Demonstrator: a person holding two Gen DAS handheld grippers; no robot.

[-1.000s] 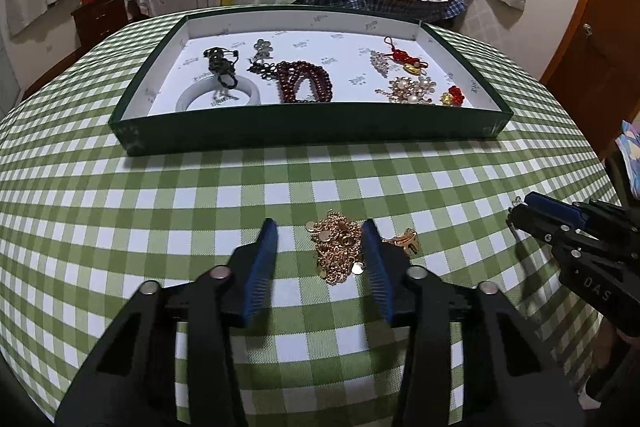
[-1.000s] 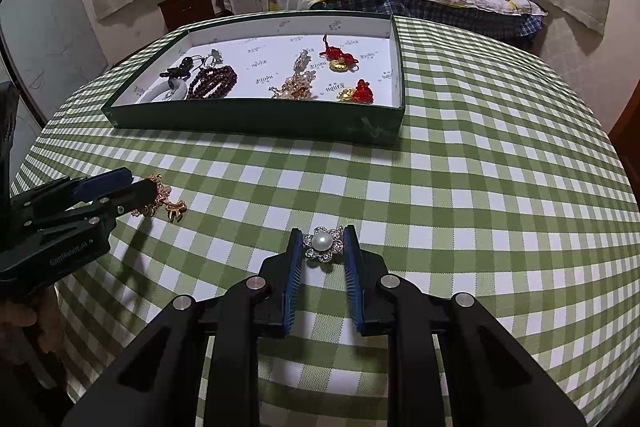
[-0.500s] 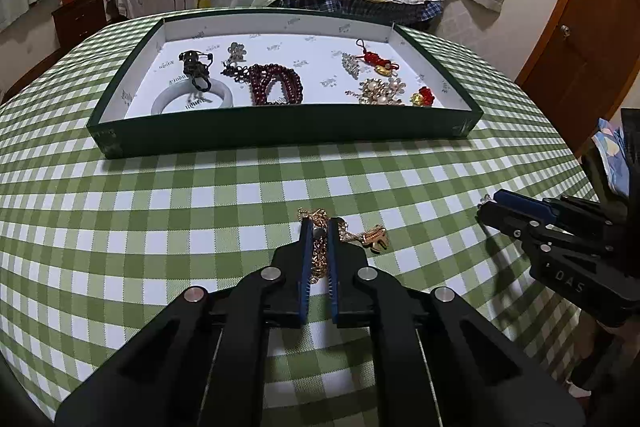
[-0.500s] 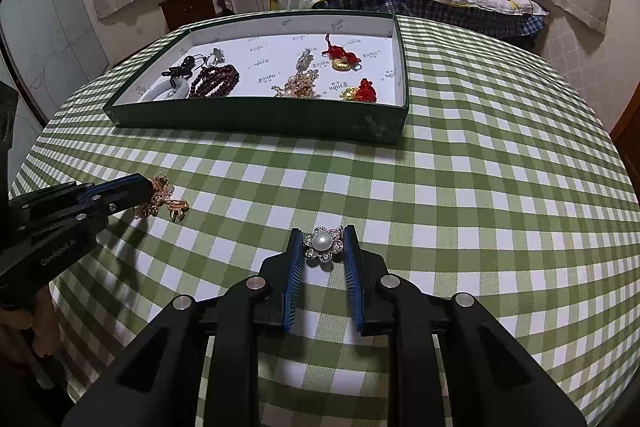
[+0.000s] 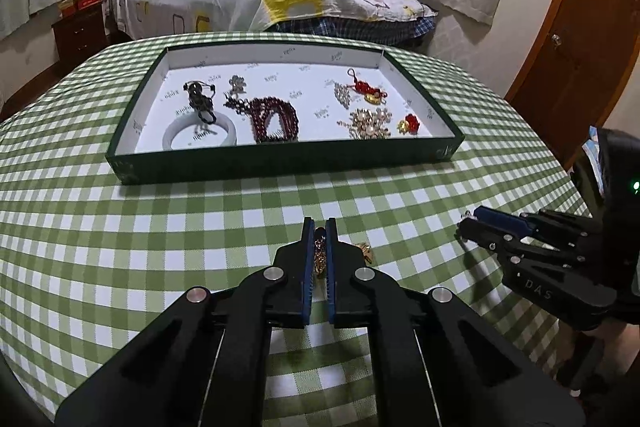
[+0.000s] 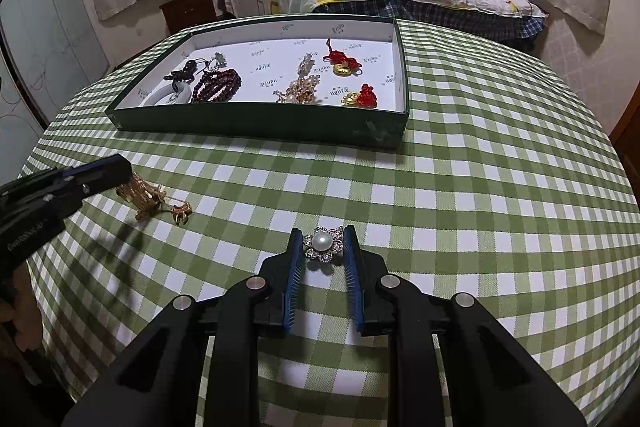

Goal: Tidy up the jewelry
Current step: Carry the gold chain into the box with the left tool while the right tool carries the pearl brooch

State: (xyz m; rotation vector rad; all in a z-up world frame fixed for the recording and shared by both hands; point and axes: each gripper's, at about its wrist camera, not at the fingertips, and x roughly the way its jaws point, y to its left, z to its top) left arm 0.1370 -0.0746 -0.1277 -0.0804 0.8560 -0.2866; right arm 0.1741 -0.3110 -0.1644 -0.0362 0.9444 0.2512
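You can read "DAS" on the right gripper (image 5: 466, 227) at your three o'clock; the tray's (image 5: 280, 163) lining prints stay illegible.
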